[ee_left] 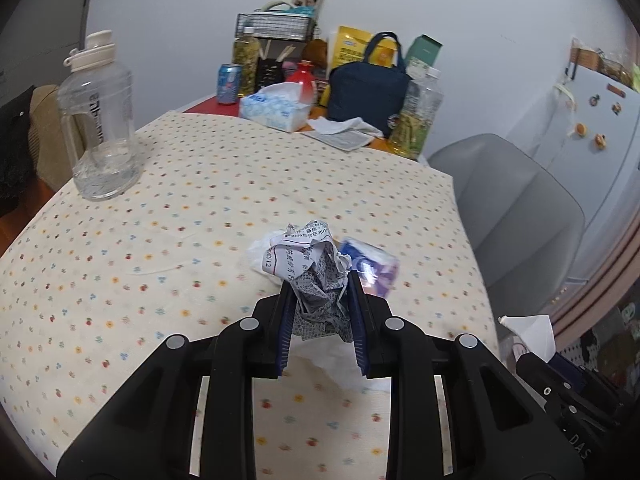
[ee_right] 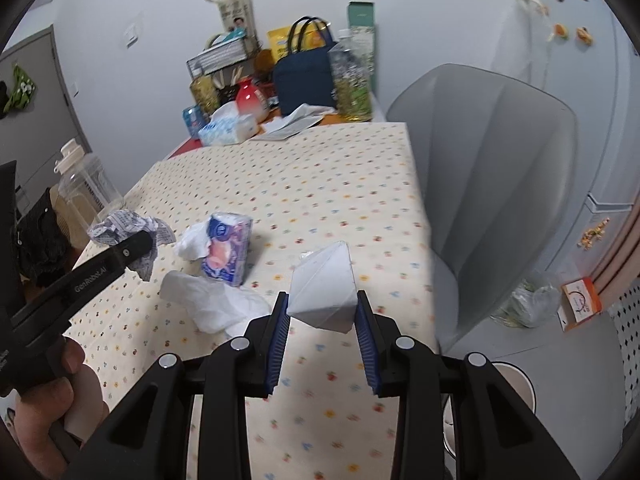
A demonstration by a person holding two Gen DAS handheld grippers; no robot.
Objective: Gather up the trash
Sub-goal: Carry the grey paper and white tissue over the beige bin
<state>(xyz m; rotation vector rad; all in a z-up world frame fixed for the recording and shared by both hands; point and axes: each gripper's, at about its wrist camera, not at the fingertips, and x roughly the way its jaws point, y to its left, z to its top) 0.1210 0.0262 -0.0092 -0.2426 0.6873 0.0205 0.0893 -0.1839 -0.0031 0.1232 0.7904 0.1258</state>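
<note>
Right wrist view: right hand-held gripper [ee_right: 322,312] grasps folded white paper [ee_right: 324,290]; left hand-held gripper [ee_left: 322,304] grasps crumpled newspaper [ee_left: 316,276], both above the counter [ee_right: 340,168]. Next: carry both to a bin; tissue pack [ee_right: 228,248] remains.

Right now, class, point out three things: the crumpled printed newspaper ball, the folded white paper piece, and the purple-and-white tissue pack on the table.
crumpled printed newspaper ball [ee_left: 316,276], left wrist view, its middle.
folded white paper piece [ee_right: 326,286], right wrist view, front face.
purple-and-white tissue pack [ee_right: 228,248], right wrist view, wrapper side.
</note>
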